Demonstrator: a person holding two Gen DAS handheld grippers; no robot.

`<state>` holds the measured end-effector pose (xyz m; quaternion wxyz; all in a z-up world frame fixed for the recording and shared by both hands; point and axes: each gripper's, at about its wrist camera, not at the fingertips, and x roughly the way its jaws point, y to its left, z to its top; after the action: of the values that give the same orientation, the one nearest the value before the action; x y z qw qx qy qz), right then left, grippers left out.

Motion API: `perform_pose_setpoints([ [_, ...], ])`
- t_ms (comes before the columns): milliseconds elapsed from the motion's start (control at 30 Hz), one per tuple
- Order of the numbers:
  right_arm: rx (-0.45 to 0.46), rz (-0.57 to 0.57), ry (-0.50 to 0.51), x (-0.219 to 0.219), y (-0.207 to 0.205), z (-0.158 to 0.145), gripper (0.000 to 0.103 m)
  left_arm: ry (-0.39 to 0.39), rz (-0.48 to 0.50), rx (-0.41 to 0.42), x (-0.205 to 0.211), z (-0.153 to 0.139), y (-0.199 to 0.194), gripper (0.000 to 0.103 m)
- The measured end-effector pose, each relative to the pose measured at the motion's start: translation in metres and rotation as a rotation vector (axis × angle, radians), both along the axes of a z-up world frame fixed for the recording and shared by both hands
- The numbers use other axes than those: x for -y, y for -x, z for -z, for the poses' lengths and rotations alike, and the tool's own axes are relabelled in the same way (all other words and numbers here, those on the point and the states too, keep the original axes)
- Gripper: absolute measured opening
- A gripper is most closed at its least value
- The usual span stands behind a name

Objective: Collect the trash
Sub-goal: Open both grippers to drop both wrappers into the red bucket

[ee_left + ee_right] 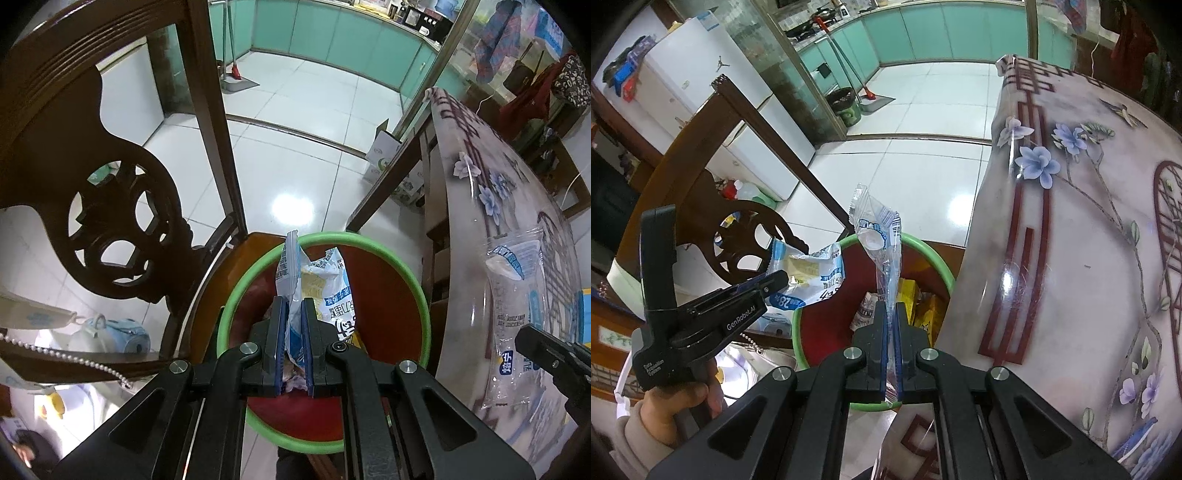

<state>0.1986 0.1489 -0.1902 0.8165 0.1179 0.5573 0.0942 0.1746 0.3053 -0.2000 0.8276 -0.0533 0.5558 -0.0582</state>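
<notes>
Right wrist: bin (pixel 934 266) w/ wrappers (pixel 864 314).

Crumpled white-blue wrapper (pixel 317 291), clear wrapper (pixel 882 251), above bin (pixel 413 280)

A carved wooden chair (pixel 110 206) stands beside a flower-patterned table (pixel 1071 240), perhaps plastic-covered.

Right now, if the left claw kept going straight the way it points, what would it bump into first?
Probably the green-rimmed bin. The left claw, shut on a white and blue snack wrapper, points down into the bin's red inside. Depth is hard to judge, but the wrapper's hanging end would likely touch first.
</notes>
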Motion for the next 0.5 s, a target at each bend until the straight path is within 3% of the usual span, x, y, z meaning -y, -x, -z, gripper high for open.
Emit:
perform_pose_setpoints([
  [400,-0.016,-0.02,-0.002,-0.005,-0.01,0.009,0.003,-0.022,-0.01,-0.047,-0.001,0.014,-0.007,0.008],
  [467,-0.021,-0.035,-0.021,-0.007,-0.011,0.01,0.008,-0.03,-0.011,-0.048,-0.002,0.011,-0.008,0.015],
  [500,-0.023,-0.043,-0.022,-0.008,-0.011,0.01,0.021,-0.037,-0.015,-0.043,-0.002,0.009,-0.008,0.034],
])
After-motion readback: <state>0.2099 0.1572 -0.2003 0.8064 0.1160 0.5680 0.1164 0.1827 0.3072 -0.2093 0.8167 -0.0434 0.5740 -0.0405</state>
